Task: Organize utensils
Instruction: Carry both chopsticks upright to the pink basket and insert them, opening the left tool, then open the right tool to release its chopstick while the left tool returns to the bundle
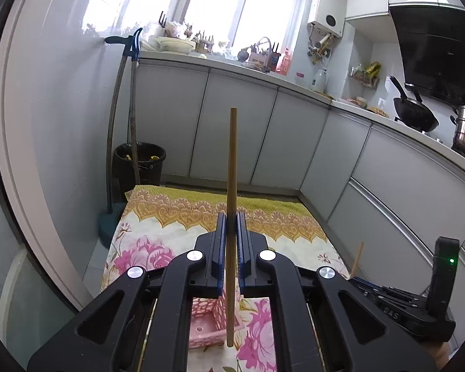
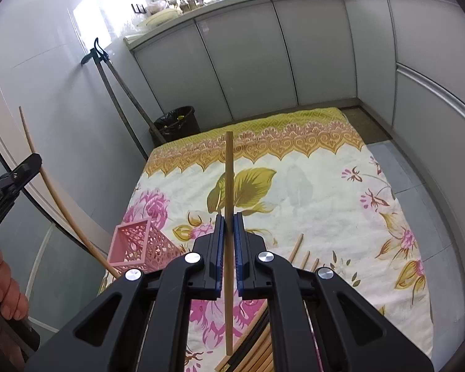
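Observation:
My left gripper (image 1: 231, 220) is shut on a wooden chopstick (image 1: 232, 186) held upright; its lower end hangs over a pink lattice holder (image 1: 206, 322) standing on the floral cloth (image 1: 158, 232). My right gripper (image 2: 229, 221) is shut on another wooden chopstick (image 2: 228, 186), also held upright above the cloth. The pink holder (image 2: 136, 245) stands to the left of the right gripper. Several loose chopsticks (image 2: 257, 350) lie on the cloth under the right gripper. The left gripper's chopstick (image 2: 46, 186) shows at the left of the right wrist view.
The floral cloth (image 2: 310, 192) covers a low surface in a kitchen. A black bin (image 1: 139, 167) and long tool handles (image 1: 133, 117) stand by the wall at the far left. White cabinets (image 1: 263, 136) run behind and to the right.

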The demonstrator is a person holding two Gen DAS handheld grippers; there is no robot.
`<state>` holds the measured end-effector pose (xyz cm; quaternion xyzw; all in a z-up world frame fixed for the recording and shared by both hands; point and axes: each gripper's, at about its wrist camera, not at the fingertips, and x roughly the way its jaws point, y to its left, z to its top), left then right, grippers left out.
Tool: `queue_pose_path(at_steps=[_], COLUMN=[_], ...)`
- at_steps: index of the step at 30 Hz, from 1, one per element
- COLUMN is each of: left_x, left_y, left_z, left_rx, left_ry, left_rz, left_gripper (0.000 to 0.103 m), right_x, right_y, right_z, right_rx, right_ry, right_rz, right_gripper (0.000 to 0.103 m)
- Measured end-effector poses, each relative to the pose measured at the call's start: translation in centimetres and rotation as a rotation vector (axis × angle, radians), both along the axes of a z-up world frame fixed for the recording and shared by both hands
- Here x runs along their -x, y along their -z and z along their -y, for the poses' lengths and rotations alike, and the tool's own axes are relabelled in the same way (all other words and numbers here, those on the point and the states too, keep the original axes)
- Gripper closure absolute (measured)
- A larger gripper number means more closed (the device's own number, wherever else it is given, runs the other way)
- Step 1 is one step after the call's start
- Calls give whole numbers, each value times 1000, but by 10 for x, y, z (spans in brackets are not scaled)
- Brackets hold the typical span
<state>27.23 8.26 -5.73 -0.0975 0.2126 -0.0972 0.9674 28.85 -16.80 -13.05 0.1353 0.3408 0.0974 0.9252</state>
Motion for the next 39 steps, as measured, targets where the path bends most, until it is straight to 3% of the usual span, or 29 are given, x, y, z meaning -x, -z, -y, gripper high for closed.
queue_pose_path(at_steps=[6, 11, 19, 22, 27, 34, 39], left_x=[-14, -28, -47, -42, -27, 5, 3], left_y=[9, 26, 62, 59, 37, 6, 11], left_z=[-6, -5, -5, -8, -19, -41, -42], left_rx=[-10, -35, -99, -103, -78, -50, -62], left_ry=[-57, -71, -82, -79, -105, -175, -204], left_rz=[29, -2, -140, -151, -138, -134, -252], left_gripper=[97, 97, 96, 82, 46, 31, 29], right_x=[11, 16, 14, 11, 6, -7, -23], right_y=[-20, -27, -28, -28, -38, -58, -63], right_z=[-2, -5, -9, -11, -19, -52, -93], right_rx=[17, 10, -23, -49, -99, -162, -127], right_ry=[14, 16, 14, 9, -6, -28, -70], right_rz=[107, 155, 184, 183, 210, 302, 353], right_gripper=[97, 97, 97, 97, 97, 97, 97])
